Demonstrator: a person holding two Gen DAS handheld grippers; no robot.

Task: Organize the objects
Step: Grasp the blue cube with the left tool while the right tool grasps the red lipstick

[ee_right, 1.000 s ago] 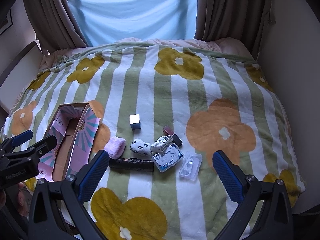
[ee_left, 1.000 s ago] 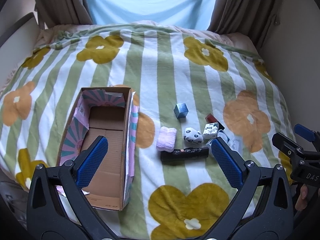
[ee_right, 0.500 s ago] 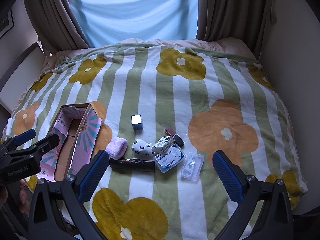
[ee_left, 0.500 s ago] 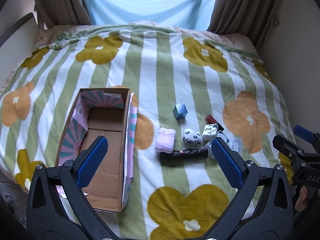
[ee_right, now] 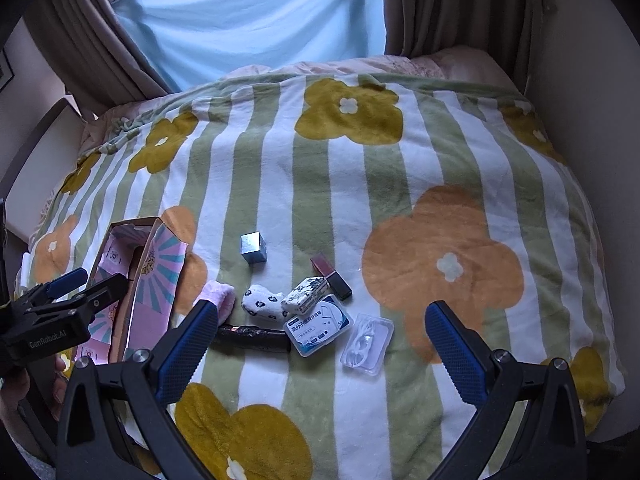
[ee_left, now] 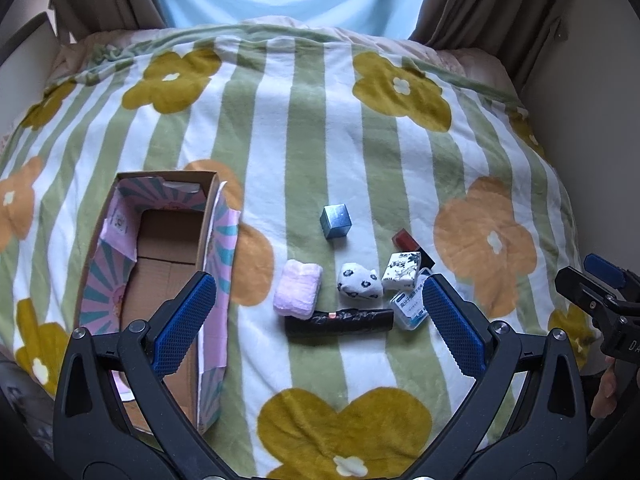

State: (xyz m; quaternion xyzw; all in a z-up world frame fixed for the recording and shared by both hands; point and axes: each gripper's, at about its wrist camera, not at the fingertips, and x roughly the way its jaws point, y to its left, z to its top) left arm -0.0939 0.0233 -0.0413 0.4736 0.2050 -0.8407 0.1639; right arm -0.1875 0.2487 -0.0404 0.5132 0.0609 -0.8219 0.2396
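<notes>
Both the left gripper (ee_left: 318,320) and right gripper (ee_right: 316,346) hang wide apart and empty at lower frame above the blanket (ee_right: 400,200), the black tube (ee_left: 339,321), pink cloth (ee_left: 298,294), spotted sock (ee_left: 359,286) and blue cube (ee_left: 335,221) mid-frame, the open cardboard box (ee_left: 160,248) at left.

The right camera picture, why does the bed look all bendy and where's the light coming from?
Right wrist view: the fisheye lens bows the striped flower blanket and darkens the corners; daylight glows through the pale blue window sheet. Left wrist view: same bowing, sharp.
</notes>
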